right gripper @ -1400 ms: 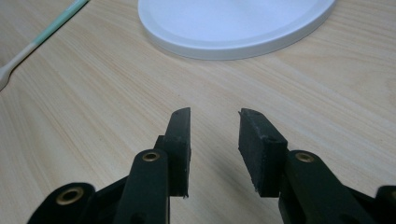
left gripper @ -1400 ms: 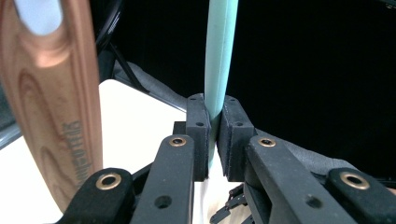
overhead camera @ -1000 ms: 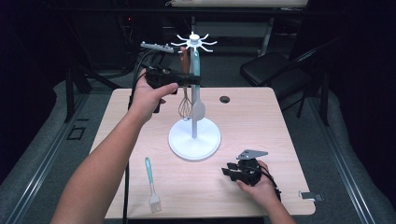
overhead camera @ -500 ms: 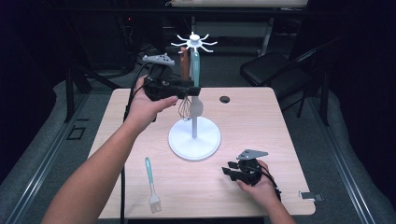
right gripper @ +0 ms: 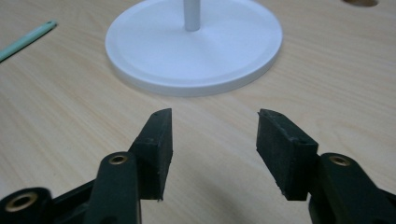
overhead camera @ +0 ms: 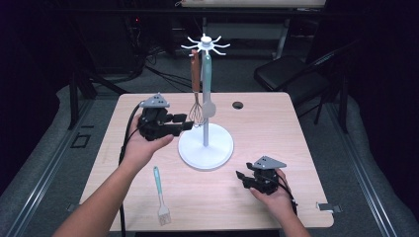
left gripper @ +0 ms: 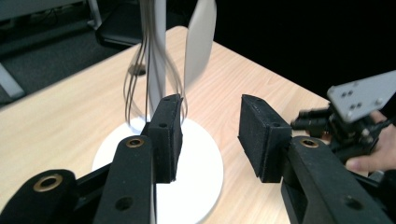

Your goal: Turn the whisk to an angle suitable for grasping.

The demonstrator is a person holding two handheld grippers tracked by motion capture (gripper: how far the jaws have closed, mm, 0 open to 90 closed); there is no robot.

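The whisk (overhead camera: 196, 112) hangs on the white rack (overhead camera: 206, 101), its brown handle up at the hooks and its wire head low, just above the round base (overhead camera: 217, 153); a pale spatula (overhead camera: 208, 106) hangs right beside it. Both long axes are vertical. The left gripper (overhead camera: 187, 124) is directly left of the wire head and points to the right at it, very close, and it is clearly the nearer hand. In the left gripper view its jaws are parted and hold nothing; the wires stand just beyond the pads. The right gripper (overhead camera: 241, 177) rests on the table (overhead camera: 276, 123) near the right front of the base, and its jaws have just been opening, with only bare wood between them. A light green brush (overhead camera: 160, 197) lies on the table at the near left, its handle pointing away to the far side, well apart from both grippers. I think there is free room on the left side; to the right the pole and spatula stand close
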